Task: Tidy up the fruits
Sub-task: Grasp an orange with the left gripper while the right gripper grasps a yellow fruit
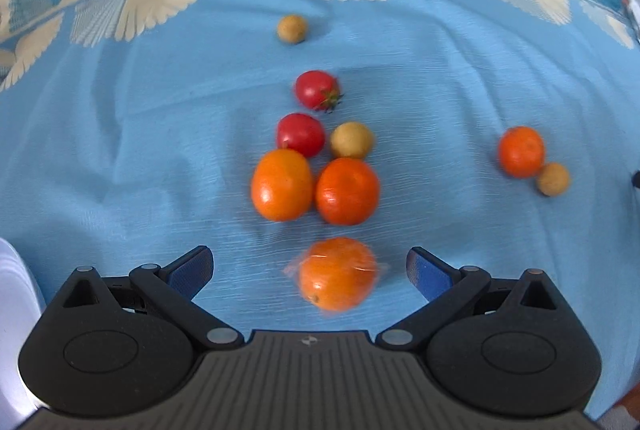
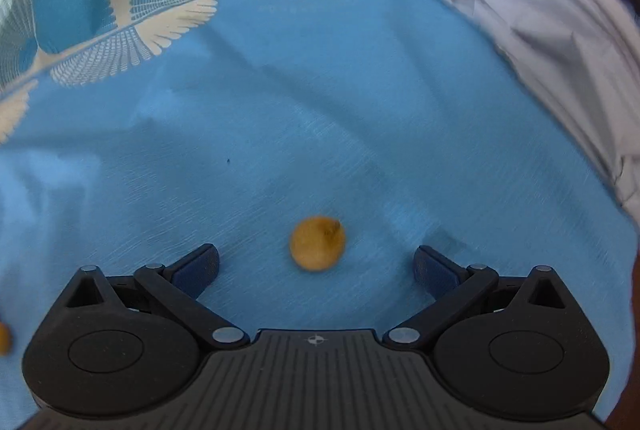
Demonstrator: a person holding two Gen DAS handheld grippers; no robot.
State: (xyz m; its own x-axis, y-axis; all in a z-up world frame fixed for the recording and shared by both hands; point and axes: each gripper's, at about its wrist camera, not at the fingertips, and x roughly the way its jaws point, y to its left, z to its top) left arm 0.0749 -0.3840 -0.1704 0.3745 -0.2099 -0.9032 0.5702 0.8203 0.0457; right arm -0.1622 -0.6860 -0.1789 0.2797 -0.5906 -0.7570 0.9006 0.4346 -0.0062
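My left hand-held gripper is released, its jaws wide around the wrapped orange on the blue cloth, beside the sorted cluster; my right hand-held gripper is also released, framing a lone longan to grasp.

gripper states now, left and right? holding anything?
Left gripper: open, holding nothing; wrapped orange lies between its fingers.
Right gripper: open, holding nothing; small tan fruit just ahead.
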